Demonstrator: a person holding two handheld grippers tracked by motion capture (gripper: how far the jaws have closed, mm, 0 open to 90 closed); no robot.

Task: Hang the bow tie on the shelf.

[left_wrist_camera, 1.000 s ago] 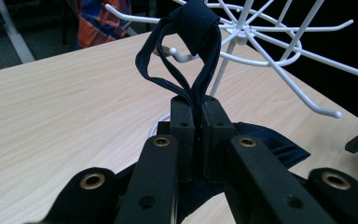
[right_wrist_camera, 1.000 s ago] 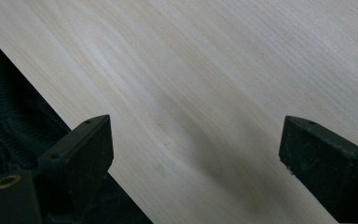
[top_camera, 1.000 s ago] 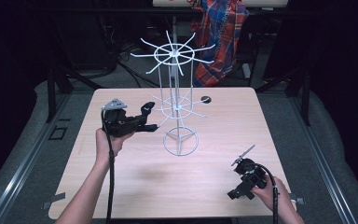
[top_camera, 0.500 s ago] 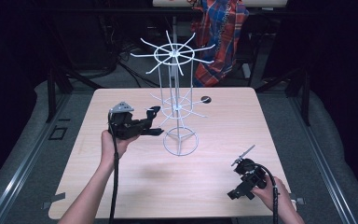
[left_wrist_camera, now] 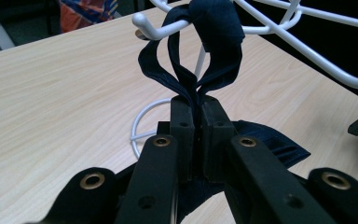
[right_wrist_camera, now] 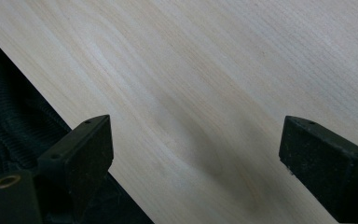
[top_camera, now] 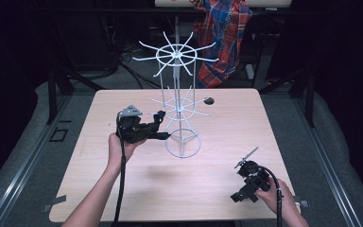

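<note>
A dark navy fabric loop (left_wrist_camera: pixel 193 60), seemingly a strap or band of cloth, is held pinched between the closed jaws of the left gripper (left_wrist_camera: pixel 196 116) at the centre of the left gripper view. Its upper end is draped over a white knob-tipped hook (left_wrist_camera: pixel 156 29) of the wire display rack (top_camera: pixel 179 106) at the top of that frame. The hanging step is judged to be nearly done: the loop is already passed over the hook, but it has not been let go, so opening the jaws and drawing the gripper back are what remain. More dark fabric is seen trailing below the jaws at the lower right of that view.

In the high view, the left gripper (top_camera: pixel 159 126) is seen at centre left, reaching toward the rack's lower ring of arms above the round wire base. The right gripper (top_camera: pixel 246 159) is held at the lower right of the wooden table (top_camera: pixel 227 189), well apart from the rack. A small dark item (top_camera: pixel 209 100) is hung on a lower arm at the right side of the rack; what it is cannot be told.

The contact of loop and hook is shown clearly in the left gripper view, whereas in the high view the fabric cannot be made out against the black gripper. In the right gripper view the jaws are seen standing wide apart with nothing between them, over bare wood near the table edge.
</note>
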